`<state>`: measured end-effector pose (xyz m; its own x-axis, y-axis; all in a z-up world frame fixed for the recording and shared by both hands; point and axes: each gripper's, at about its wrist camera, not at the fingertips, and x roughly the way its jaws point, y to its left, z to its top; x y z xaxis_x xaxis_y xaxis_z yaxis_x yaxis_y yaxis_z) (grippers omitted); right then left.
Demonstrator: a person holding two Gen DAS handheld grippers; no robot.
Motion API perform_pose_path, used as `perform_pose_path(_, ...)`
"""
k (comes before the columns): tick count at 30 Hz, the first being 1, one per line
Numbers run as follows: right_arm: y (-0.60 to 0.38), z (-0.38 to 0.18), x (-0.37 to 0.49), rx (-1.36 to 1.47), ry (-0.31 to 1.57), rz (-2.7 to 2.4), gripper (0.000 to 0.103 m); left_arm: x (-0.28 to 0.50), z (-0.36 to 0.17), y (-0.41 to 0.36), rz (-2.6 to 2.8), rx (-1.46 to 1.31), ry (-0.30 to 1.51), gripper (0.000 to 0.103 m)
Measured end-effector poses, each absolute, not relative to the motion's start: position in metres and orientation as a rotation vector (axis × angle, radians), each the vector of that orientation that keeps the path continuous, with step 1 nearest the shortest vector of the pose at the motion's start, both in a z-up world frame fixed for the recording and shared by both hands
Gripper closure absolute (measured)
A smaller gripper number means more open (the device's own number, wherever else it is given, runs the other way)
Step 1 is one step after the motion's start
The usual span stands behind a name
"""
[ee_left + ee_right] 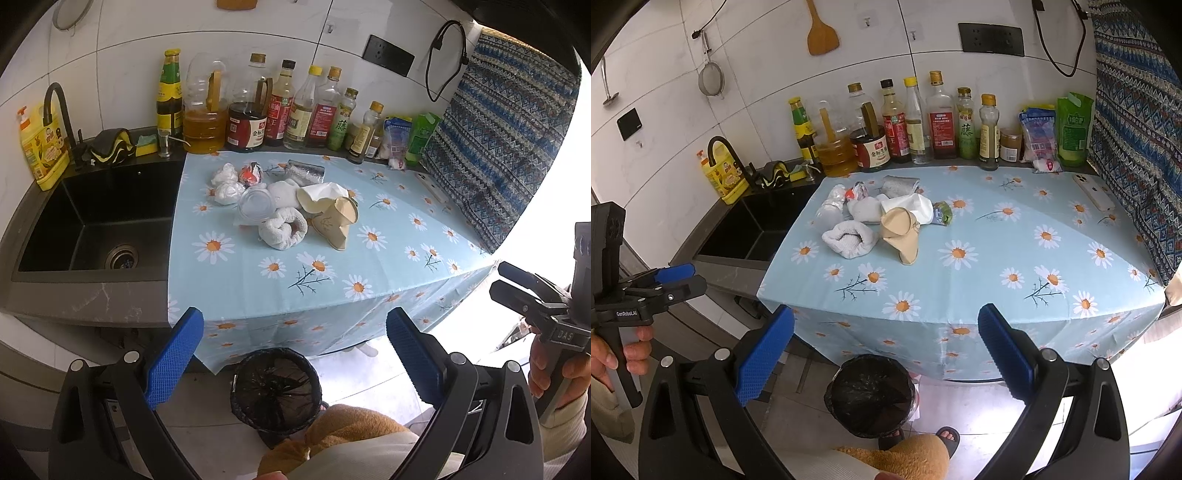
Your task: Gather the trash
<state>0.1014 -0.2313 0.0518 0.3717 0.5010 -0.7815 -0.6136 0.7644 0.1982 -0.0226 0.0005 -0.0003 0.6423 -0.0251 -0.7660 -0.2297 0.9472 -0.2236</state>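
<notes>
A heap of trash lies mid-table on the daisy tablecloth (332, 280): crumpled white paper (229, 192), a clear plastic lid (256, 205), a rolled white cloth (282, 229) (849, 240), a crushed beige paper cup (336, 221) (901, 232), a red wrapper (251, 174) and a green wrapper (943, 212). A bin with a black bag (275, 391) (871, 395) stands on the floor below the table's front edge. My left gripper (295, 354) and right gripper (886, 350) hover open and empty above the bin, short of the table.
A black sink (99, 221) with a faucet adjoins the table on the left. Several sauce and oil bottles (258, 110) line the back wall. A white phone (1093, 192) lies far right beside a patterned curtain (498, 147). The person's leg and sandalled foot (947, 437) are beside the bin.
</notes>
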Motion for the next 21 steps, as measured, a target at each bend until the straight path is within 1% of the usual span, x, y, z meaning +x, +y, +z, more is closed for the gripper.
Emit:
perform_pose_path(11, -0.221, 0.051, 0.098, -0.144, 0.951, 0.733, 0.004, -0.024, -0.002, 0.006, 0.124, -0.322, 0.865, 0.007)
perform_pose_path(21, -0.2, 0.041, 0.118, -0.182, 0.978, 0.768, 0.004, -0.011, -0.013, 0.016, 0.139, -0.359, 0.891, 0.007)
